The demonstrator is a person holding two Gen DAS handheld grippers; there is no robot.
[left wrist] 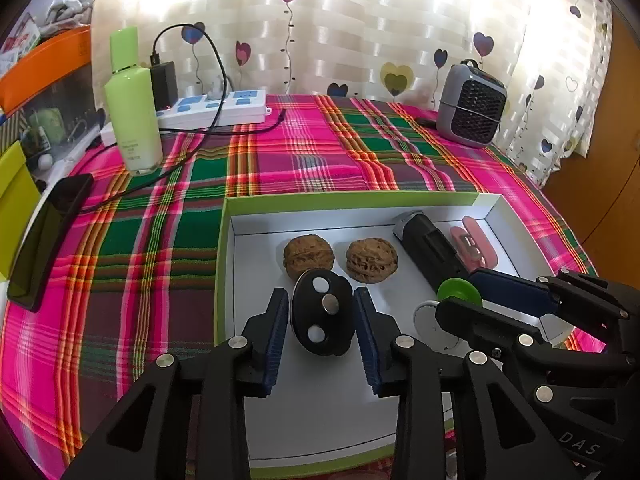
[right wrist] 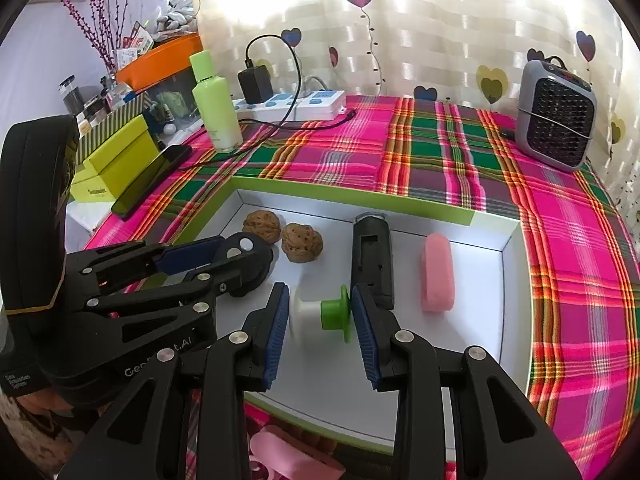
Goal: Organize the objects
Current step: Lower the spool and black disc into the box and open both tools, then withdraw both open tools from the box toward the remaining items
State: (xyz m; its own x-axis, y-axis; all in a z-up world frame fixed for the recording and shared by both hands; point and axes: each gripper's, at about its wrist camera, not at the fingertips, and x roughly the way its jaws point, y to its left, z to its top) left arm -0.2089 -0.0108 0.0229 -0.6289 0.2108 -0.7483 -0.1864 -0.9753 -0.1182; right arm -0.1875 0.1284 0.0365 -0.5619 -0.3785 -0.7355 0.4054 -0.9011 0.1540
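A white box with a green rim (left wrist: 224, 240) (right wrist: 496, 220) lies on the plaid cloth. It holds two walnuts (left wrist: 309, 256) (right wrist: 262, 226), a black cylinder (left wrist: 430, 246) (right wrist: 371, 256) and a pink case (left wrist: 474, 246) (right wrist: 438, 278). My left gripper (left wrist: 321, 316) (right wrist: 224, 258) has its pads on both sides of a black oval disc with silver dots (left wrist: 322, 312) (right wrist: 248, 260). My right gripper (right wrist: 320, 314) (left wrist: 464, 294) has its pads on both ends of a white and green spool (right wrist: 324, 314) (left wrist: 460, 292).
At the back stand a green bottle (left wrist: 134, 104) (right wrist: 214, 102), a power strip with a black charger (left wrist: 216, 106) (right wrist: 296, 102) and a grey heater (left wrist: 472, 106) (right wrist: 556, 116). A dark phone (left wrist: 48, 240) (right wrist: 152, 180) leans at the left edge. A pink item (right wrist: 292, 456) lies before the box.
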